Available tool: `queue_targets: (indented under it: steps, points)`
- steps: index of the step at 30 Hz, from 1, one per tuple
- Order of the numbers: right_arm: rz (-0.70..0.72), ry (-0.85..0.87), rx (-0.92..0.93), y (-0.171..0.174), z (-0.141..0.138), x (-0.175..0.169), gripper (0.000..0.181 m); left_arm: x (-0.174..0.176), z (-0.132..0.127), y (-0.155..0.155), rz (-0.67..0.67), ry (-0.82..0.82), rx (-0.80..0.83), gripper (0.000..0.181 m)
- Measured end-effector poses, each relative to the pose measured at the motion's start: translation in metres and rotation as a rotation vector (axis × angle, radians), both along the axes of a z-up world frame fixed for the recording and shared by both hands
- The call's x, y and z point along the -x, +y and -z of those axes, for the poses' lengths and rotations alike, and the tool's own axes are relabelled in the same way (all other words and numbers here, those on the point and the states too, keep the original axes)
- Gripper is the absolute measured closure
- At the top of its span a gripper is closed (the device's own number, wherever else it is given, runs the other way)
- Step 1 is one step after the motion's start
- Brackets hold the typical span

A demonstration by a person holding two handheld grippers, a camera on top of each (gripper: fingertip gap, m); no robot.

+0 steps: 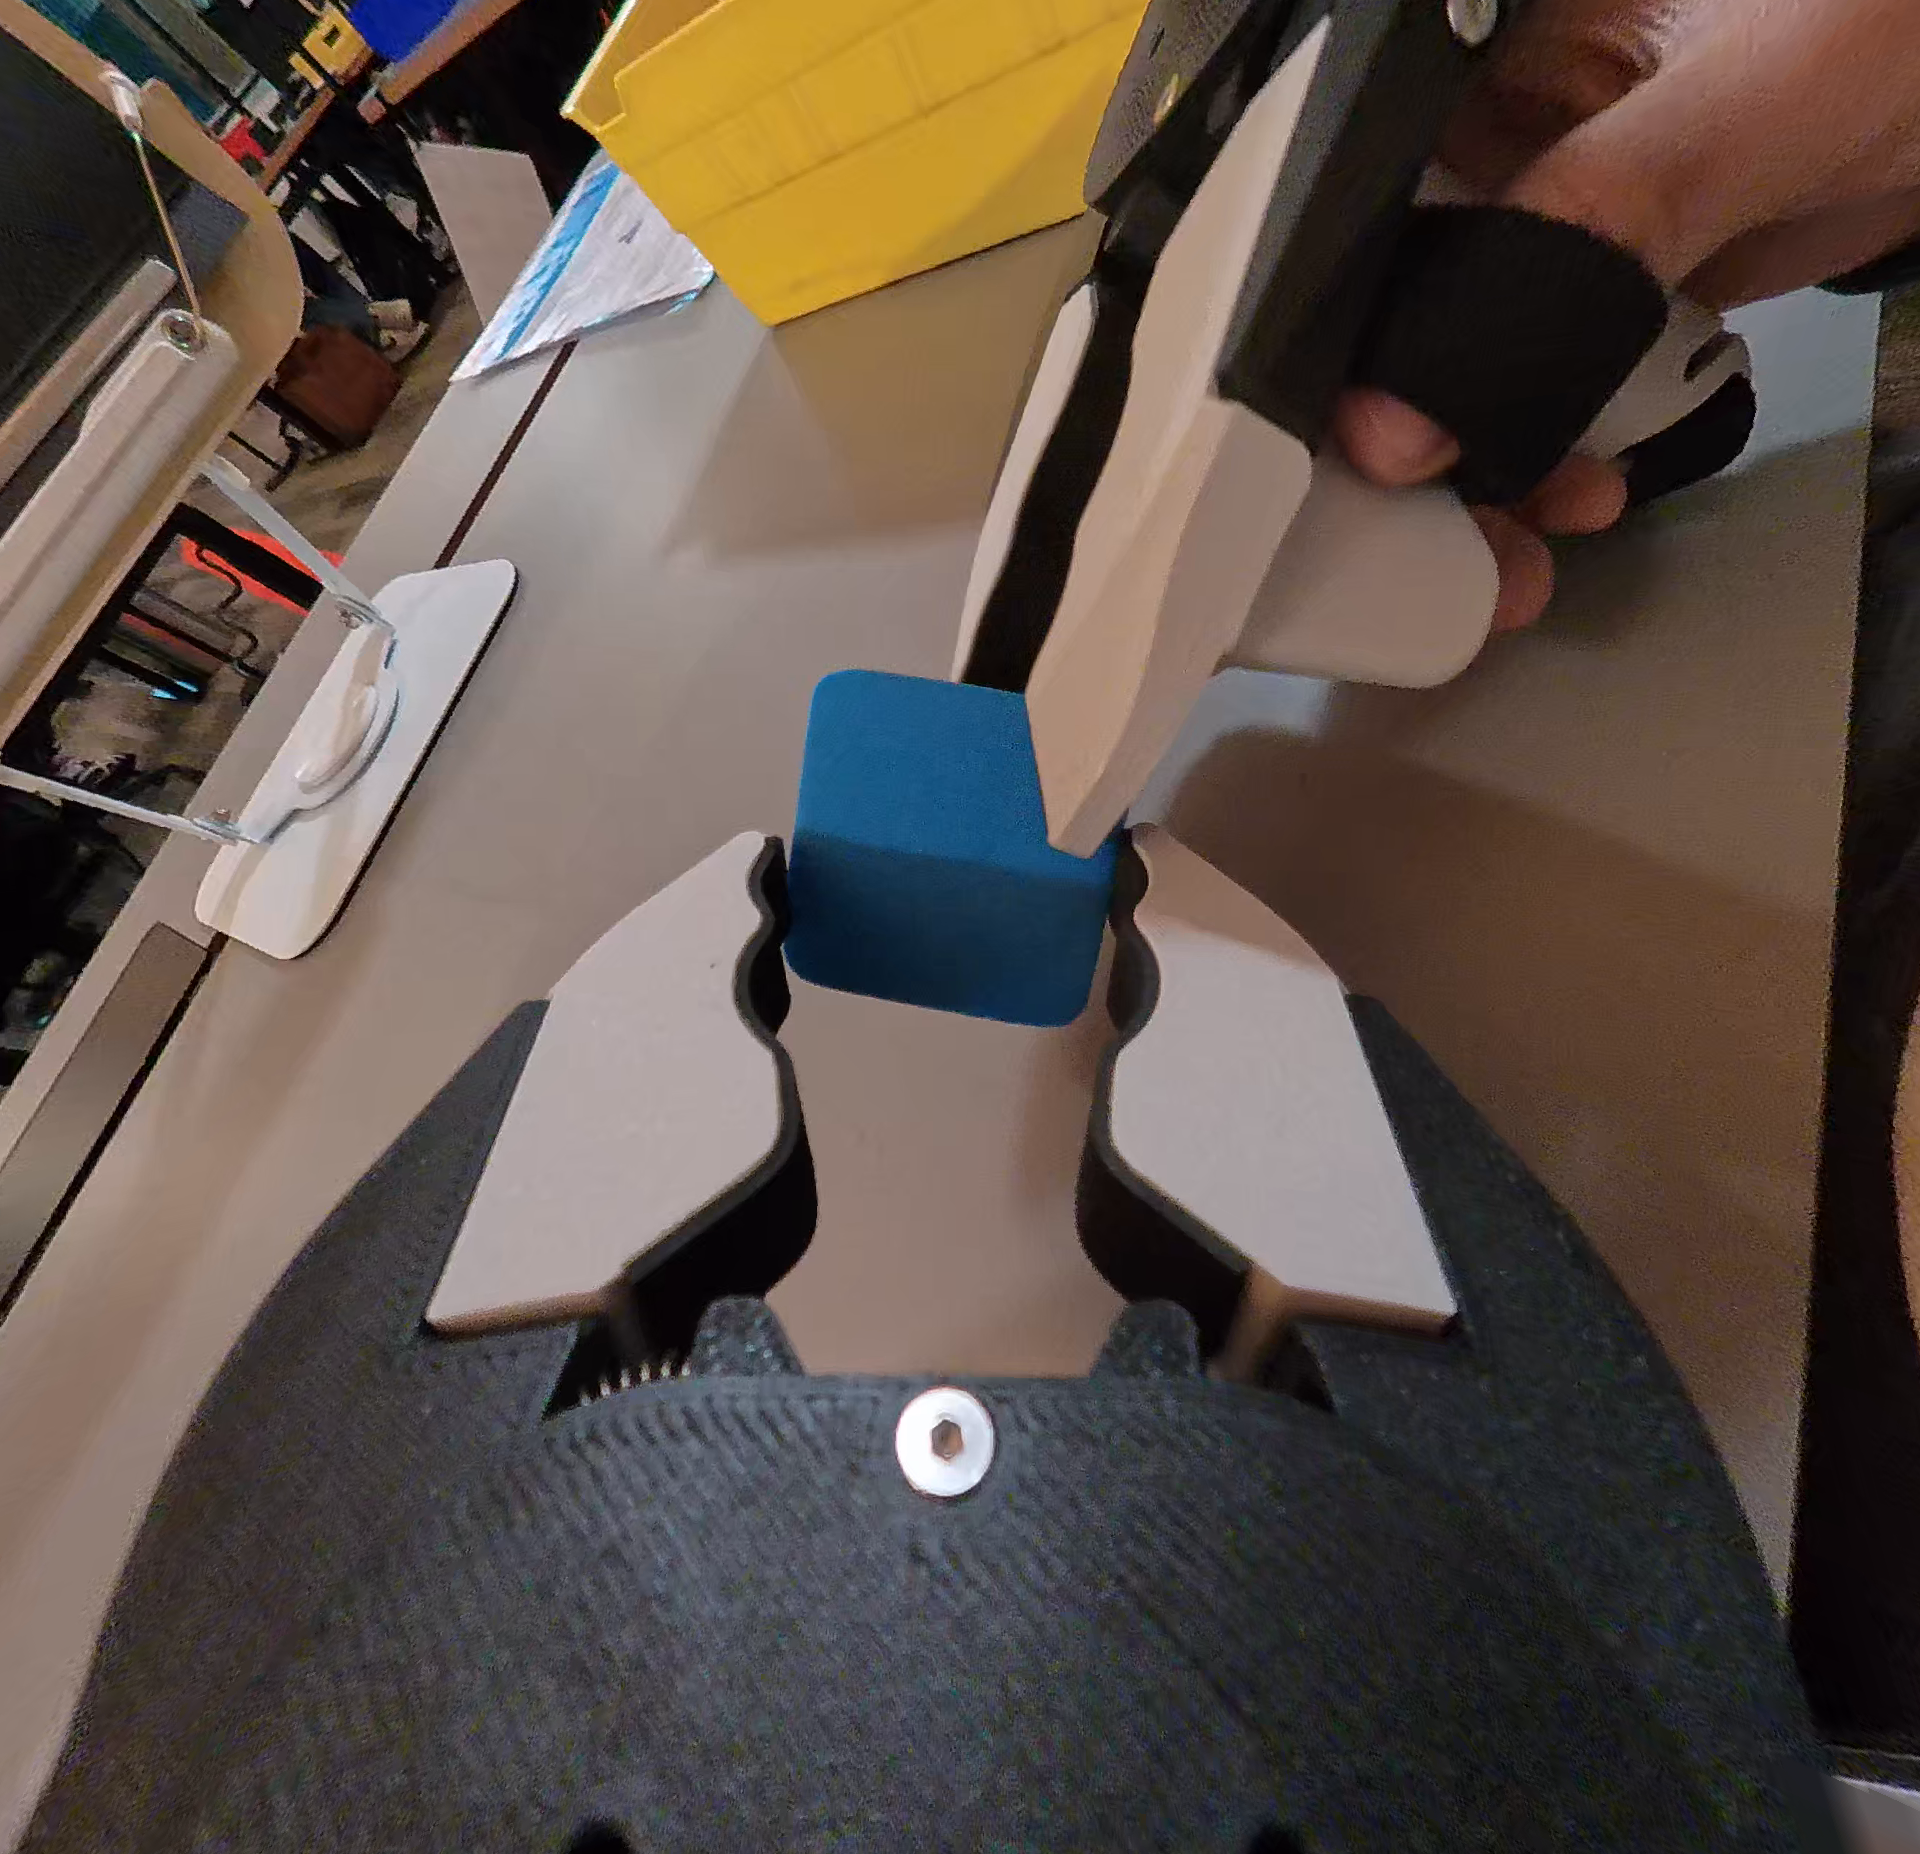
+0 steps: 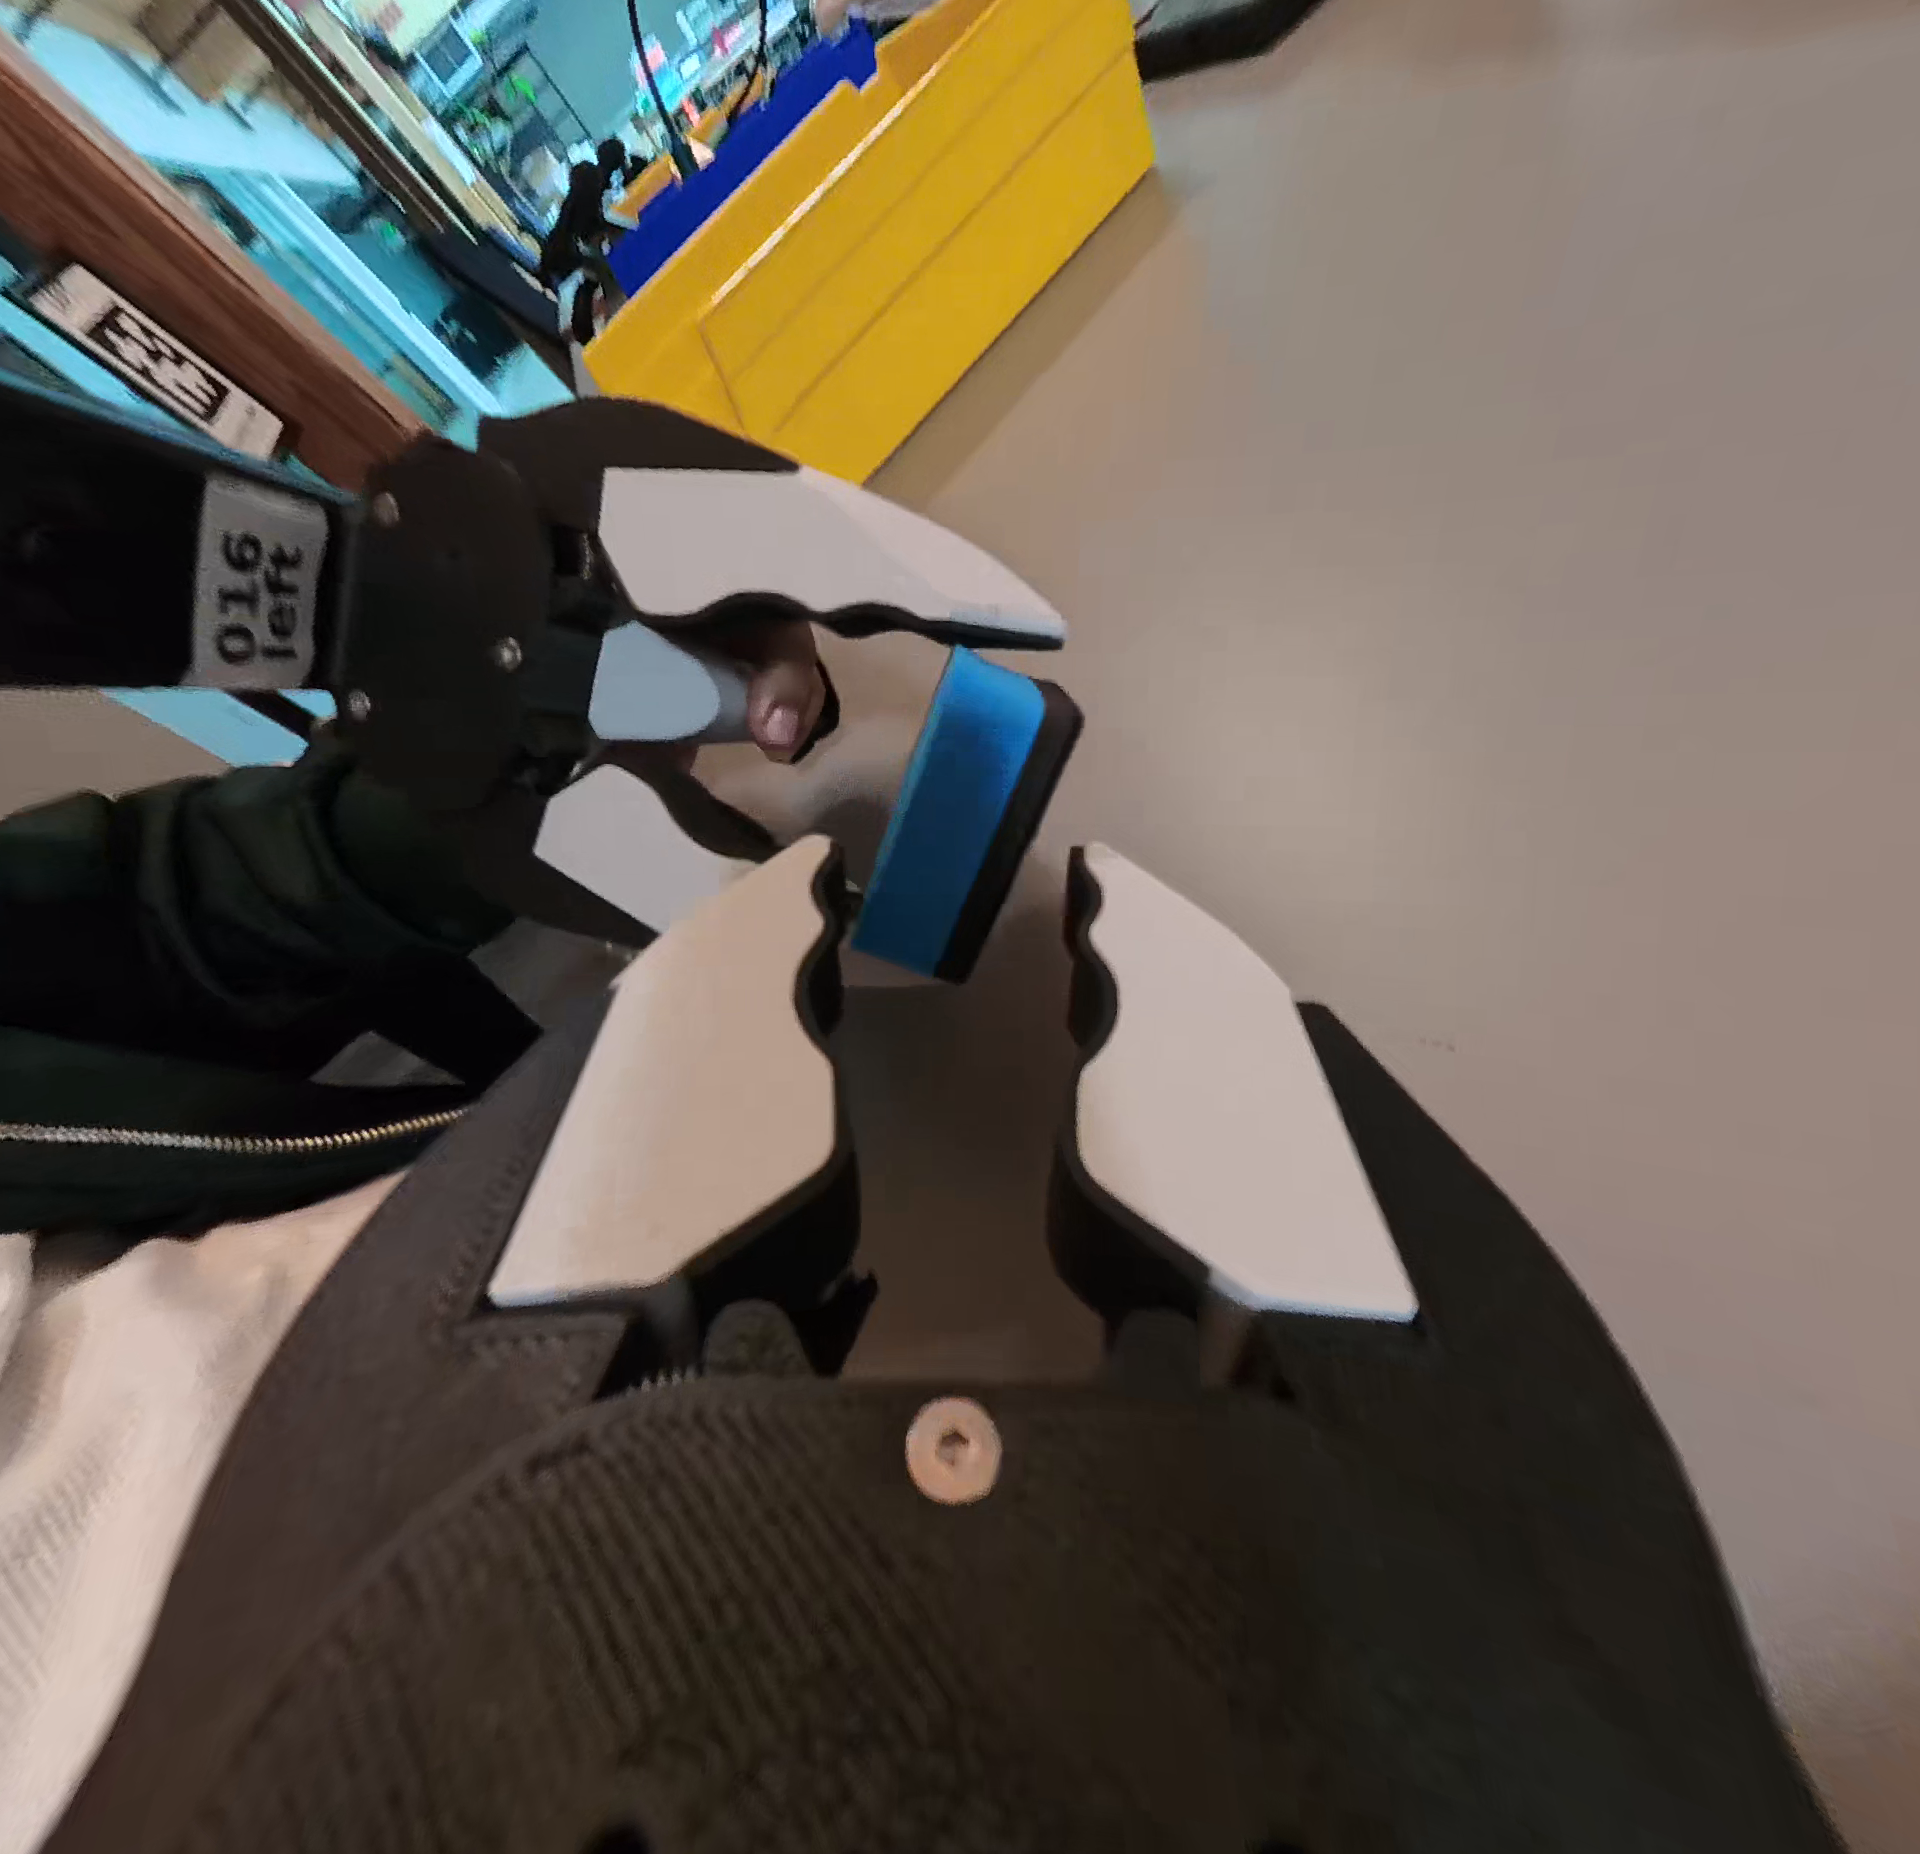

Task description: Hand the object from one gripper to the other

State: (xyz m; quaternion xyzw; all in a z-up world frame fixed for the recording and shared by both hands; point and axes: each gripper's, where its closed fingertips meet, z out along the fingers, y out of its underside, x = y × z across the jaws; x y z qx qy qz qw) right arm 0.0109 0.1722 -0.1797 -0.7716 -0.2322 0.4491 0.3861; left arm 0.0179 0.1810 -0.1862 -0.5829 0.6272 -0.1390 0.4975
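Flat blue block (image 2: 951, 812) on edge, long axis tilted, clamped by left gripper (image 1: 945, 900), right gripper (image 2: 951, 905) straddling

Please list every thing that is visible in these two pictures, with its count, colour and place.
blue block: one, blue with black face, between both tools' tips
yellow bin: one, yellow, far on table
printed sheet: one, white-blue, beside bin
base plate: one, white, table edge
table: one, beige, under all
left tool: one, black-white, shut on block
right tool: one, black-white, open around block
hand: one, holding right tool
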Motion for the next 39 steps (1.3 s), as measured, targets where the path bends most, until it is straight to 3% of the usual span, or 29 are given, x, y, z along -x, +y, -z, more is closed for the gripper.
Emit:
queue_targets:
  steps: [2, 10, 13, 16, 21, 24, 28, 31, 37, 39]
  points:
    - [-0.005, -0.029, -0.016, -0.001, 0.002, 0.001, 0.150, 0.001, 0.001, 0.001, 0.000, 0.000, 0.005, 0.120]
    - [-0.008, 0.024, 0.047, -0.001, 0.002, -0.001, 0.153, -0.001, -0.003, 0.000, 0.004, -0.045, 0.013, 0.120]
    - [0.010, 0.040, 0.014, 0.003, -0.004, -0.007, 0.153, 0.000, -0.012, 0.004, -0.012, -0.144, 0.086, 0.105]
    - [0.029, 0.091, -0.047, 0.007, -0.016, -0.013, 0.153, 0.002, -0.017, 0.008, -0.008, -0.265, 0.251, 0.099]
    - [0.012, 0.129, -0.211, 0.007, -0.033, -0.013, 0.153, 0.006, -0.031, 0.009, 0.042, -0.532, 0.684, 0.093]
    - [-0.015, 0.094, -0.342, 0.003, -0.040, -0.008, 0.153, 0.009, -0.047, 0.003, 0.156, -0.680, 0.907, 0.101]
    - [-0.063, 0.070, -0.425, -0.006, -0.043, 0.001, 0.153, 0.012, -0.062, -0.010, 0.305, -0.771, 1.093, 0.126]
    - [-0.091, 0.075, -0.427, -0.010, -0.043, 0.005, 0.153, 0.015, -0.065, -0.014, 0.345, -0.771, 1.114, 0.157]
    - [-0.086, 0.084, -0.426, -0.010, -0.044, 0.007, 0.151, 0.016, -0.066, -0.014, 0.339, -0.750, 1.061, 0.158]
    - [-0.069, 0.093, -0.424, -0.008, -0.044, 0.005, 0.142, 0.017, -0.068, -0.013, 0.336, -0.765, 1.056, 0.158]
